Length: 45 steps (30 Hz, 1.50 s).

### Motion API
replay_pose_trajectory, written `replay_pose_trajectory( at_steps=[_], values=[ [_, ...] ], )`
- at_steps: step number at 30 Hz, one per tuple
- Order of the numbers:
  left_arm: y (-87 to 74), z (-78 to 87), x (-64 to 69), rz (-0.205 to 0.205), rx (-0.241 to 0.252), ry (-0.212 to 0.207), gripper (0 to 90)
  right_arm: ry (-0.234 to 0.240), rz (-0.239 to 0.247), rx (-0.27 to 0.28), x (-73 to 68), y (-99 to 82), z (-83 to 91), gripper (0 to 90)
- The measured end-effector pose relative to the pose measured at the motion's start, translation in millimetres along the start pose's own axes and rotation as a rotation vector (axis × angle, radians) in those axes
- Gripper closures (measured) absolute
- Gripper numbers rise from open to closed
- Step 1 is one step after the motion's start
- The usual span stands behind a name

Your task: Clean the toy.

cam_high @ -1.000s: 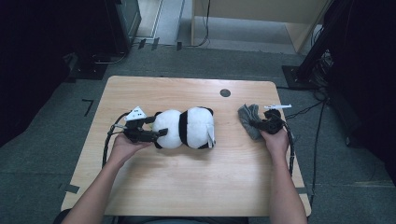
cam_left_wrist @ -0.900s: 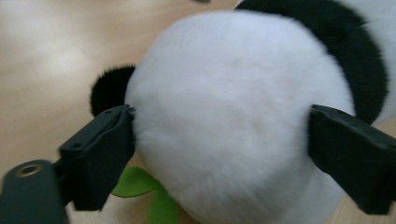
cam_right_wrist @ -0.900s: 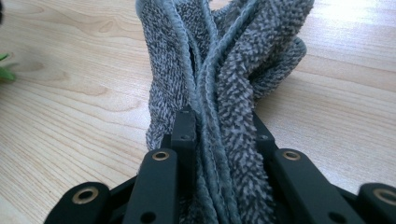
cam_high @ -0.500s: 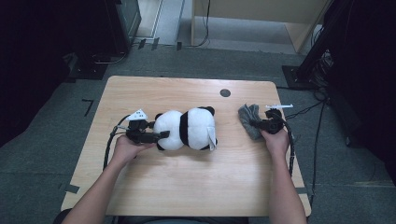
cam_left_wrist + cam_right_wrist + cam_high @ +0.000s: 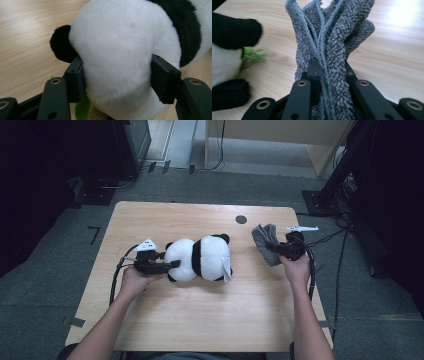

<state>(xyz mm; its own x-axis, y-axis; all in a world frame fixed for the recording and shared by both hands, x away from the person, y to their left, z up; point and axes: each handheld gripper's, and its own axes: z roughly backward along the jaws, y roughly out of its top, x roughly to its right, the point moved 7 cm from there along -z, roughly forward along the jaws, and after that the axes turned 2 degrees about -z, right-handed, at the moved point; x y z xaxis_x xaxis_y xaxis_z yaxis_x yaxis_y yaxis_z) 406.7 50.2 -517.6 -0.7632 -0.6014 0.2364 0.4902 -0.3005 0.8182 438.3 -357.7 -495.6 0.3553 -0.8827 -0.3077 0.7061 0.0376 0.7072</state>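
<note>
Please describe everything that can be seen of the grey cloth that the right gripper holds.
The grey cloth looks like a terry or microfibre towel with a looped pile and stitched, corded edges. It is bunched into several upright folds, which fan out beyond the jaws. The right gripper is shut on the gathered folds. In the high view the cloth is at the right side of the wooden table, to the right of the panda plush toy and apart from it. Whether its lower part still touches the table cannot be told.

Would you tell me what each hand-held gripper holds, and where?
Left hand-held gripper has just closed around the plush panda's white head; right hand-held gripper pinches the bunched grey cloth.
</note>
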Motion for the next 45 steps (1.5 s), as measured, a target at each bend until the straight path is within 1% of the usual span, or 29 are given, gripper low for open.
replay_pose_trajectory(
  at_steps=[3,7,11,13,16,19,21,22,23,25,30,36,38,41,45],
  values=[
    [-0.5,0.2,0.1,0.007,0.004,0.0,36.7,0.004,0.028,-0.007,-12.4,8.1,1.2,76.5],
    [-0.8,0.3,0.5,0.008,0.009,0.001,36.3,0.014,0.044,-0.012,-26.1,21.3,1.5,76.5],
    [-1.0,0.1,0.2,0.013,0.011,0.0,35.9,0.039,0.066,-0.003,-42.6,35.5,0.3,76.1],
    [-0.7,0.1,0.3,0.018,0.008,0.004,35.4,0.046,0.075,-0.016,-50.4,41.8,-2.0,76.0],
    [-0.6,0.2,0.8,0.017,0.005,0.007,35.5,0.059,0.095,-0.02,-62.2,52.0,-4.7,76.0],
    [-0.6,0.2,0.8,0.017,0.006,0.007,35.6,0.075,0.117,-0.019,-79.0,66.1,-6.7,76.0],
    [-0.7,0.3,0.9,0.018,0.007,0.007,35.5,0.082,0.137,-0.024,-90.3,73.6,-9.6,76.0],
    [-0.7,0.4,1.0,0.017,0.007,0.007,35.5,0.087,0.139,-0.031,-95.1,76.0,-10.9,76.0],
    [-0.7,0.4,1.0,0.017,0.007,0.007,35.5,0.091,0.157,-0.037,-102.3,79.7,-13.2,75.9],
    [-0.8,0.5,0.9,0.015,0.007,0.007,35.5,0.103,0.175,-0.036,-113.5,85.2,-17.2,75.8],
    [-1.0,0.8,1.1,0.012,0.006,0.008,35.4,0.122,0.204,-0.053,-137.1,93.7,-27.6,75.8],
    [-0.7,0.8,1.1,0.01,0.004,0.008,35.5,0.146,0.224,-0.07,-163.8,103.1,-39.6,75.8],
    [-0.4,0.7,1.1,0.009,0.003,0.011,35.6,0.147,0.239,-0.082,-171.8,104.2,-45.4,75.8],
    [-0.2,0.8,1.4,0.01,0.002,0.012,35.7,0.157,0.256,-0.11,-188.0,104.2,-56.6,75.8],
    [-0.2,1.3,1.5,0.005,-0.003,0.012,35.8,0.177,0.29,-0.132,-210.6,104.5,-71.6,75.6]
  ],
)
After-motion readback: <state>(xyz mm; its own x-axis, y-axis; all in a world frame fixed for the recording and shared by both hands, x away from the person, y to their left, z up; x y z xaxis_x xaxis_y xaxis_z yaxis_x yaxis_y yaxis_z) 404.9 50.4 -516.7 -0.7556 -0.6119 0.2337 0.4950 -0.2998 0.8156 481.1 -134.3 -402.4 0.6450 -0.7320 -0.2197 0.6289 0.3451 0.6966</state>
